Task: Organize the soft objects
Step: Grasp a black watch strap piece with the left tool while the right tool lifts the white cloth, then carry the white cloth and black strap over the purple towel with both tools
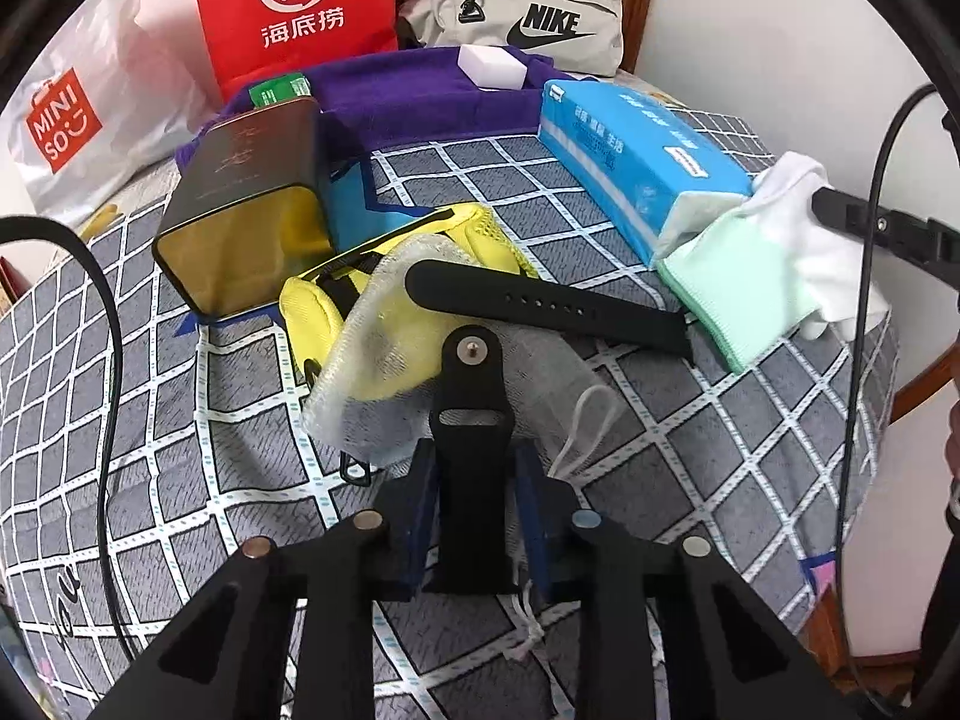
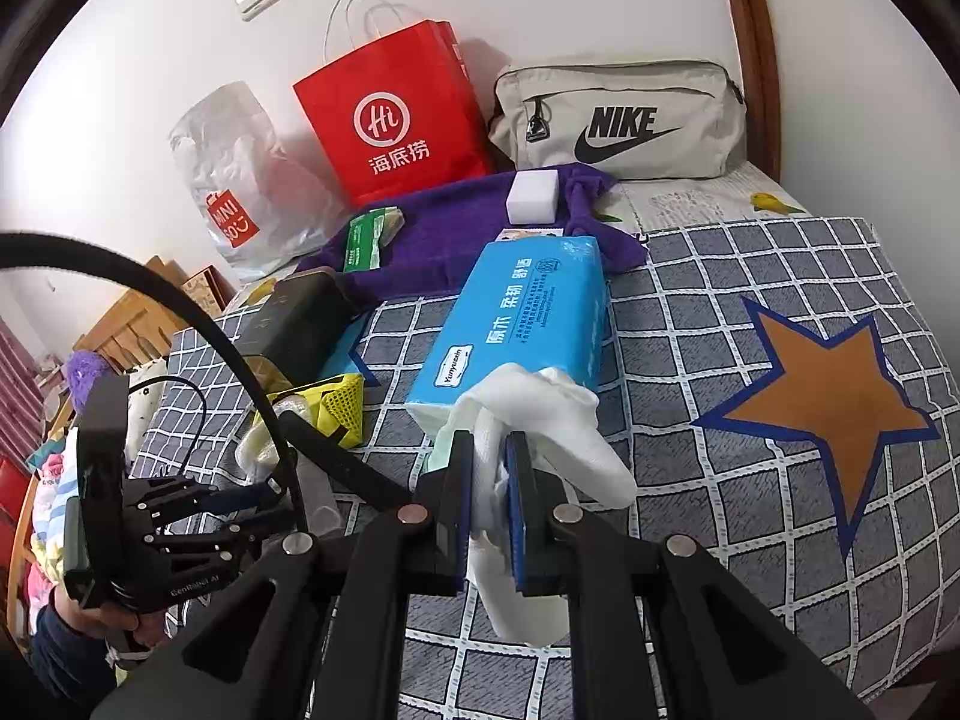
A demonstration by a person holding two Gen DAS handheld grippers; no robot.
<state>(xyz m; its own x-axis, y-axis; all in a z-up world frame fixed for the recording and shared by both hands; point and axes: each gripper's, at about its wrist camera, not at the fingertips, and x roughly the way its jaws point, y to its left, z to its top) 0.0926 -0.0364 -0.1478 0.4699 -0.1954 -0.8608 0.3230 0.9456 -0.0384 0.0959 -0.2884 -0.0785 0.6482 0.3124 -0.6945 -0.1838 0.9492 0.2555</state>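
- The white sock (image 2: 528, 420) is pinched between the blue pads of the right gripper (image 2: 489, 480), bunched at the tips with its loose end drooping below the fingers onto the checked bedspread (image 2: 720, 312).
- From the left wrist view the same white sock (image 1: 804, 222) lies partly over a mint-green cloth (image 1: 726, 282), at the near end of the blue tissue pack (image 1: 636, 156), and a dark finger of the right gripper (image 1: 840, 210) reaches into it from the right edge.
- The left gripper (image 1: 474, 516) has its fingers pressed on the short half of a black watch strap (image 1: 468, 408), which stands up between the blue pads.
- The long half of the strap (image 1: 552, 306), the one with holes, lies flat across a white mesh pouch (image 1: 420, 360) just ahead of that gripper.
- The mesh pouch partly covers a yellow mesh bag (image 1: 480, 234) with black trim; the pouch's drawstring trails back towards the gripper.
- To the left of the yellow bag stands a dark tin with a gold face (image 1: 252, 204), tilted on the bedspread.
- Behind all this a purple towel (image 1: 414, 96) is spread out, with a white sponge block (image 1: 492, 63) on top and a small green packet (image 1: 279, 90) at its left end.
- Against the wall are a red paper bag (image 2: 396, 114), a grey Nike pouch (image 2: 618, 120) and a clear Miniso bag (image 2: 240, 180).
- An orange star (image 2: 834, 396) is printed on the bedspread to the right of the tissue pack.
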